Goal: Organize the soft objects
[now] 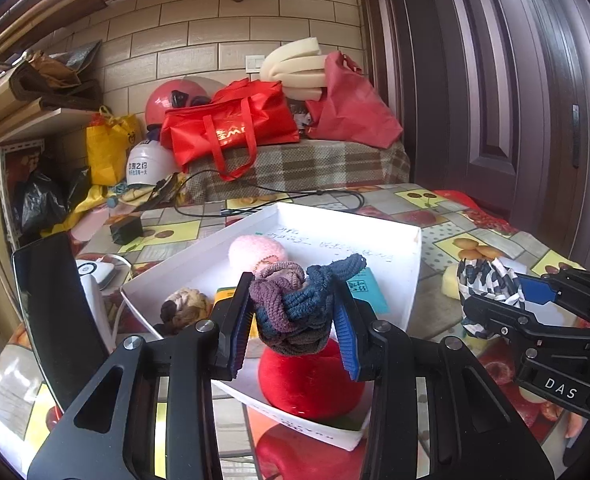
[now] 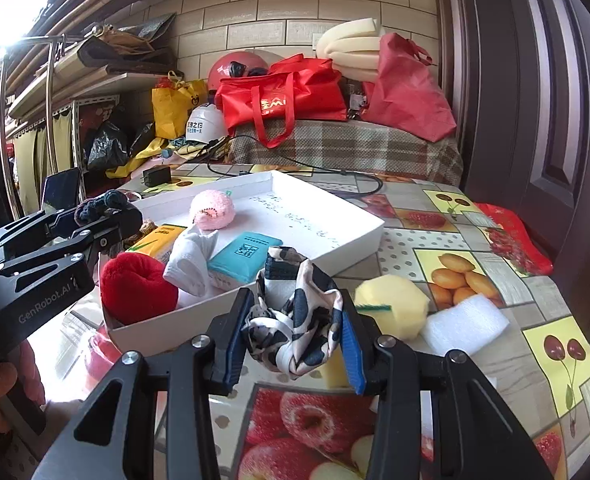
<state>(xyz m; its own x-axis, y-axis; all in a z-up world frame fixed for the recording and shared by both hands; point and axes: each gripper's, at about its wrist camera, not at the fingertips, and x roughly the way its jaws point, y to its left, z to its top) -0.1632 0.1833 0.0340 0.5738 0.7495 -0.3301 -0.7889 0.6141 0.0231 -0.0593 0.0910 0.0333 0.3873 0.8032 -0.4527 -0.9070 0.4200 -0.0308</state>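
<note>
My left gripper [image 1: 293, 312] is shut on a knotted purple, blue and grey sock bundle [image 1: 295, 308], held above the near corner of the white box [image 1: 413, 272], over a red plush [image 1: 311, 384]. My right gripper [image 2: 293, 328] is shut on a black-and-white patterned cloth [image 2: 295, 316], held above the table just outside the box's near wall [image 2: 183, 320]. The box also holds a pink plush [image 2: 213, 209], a white sock [image 2: 191, 260], a teal tissue pack [image 2: 243, 256], a yellow pack [image 2: 155, 240] and a brown knotted bundle [image 1: 183, 306].
A yellow sponge [image 2: 395, 300] and a white foam block [image 2: 465, 324] lie on the fruit-print tablecloth [image 2: 495, 240] right of the box. A black cable [image 2: 335, 178] and charger [image 2: 157, 176] lie behind it. A dark tablet [image 1: 55, 312] stands at the left. Red bags [image 2: 283, 96] sit on a bench behind.
</note>
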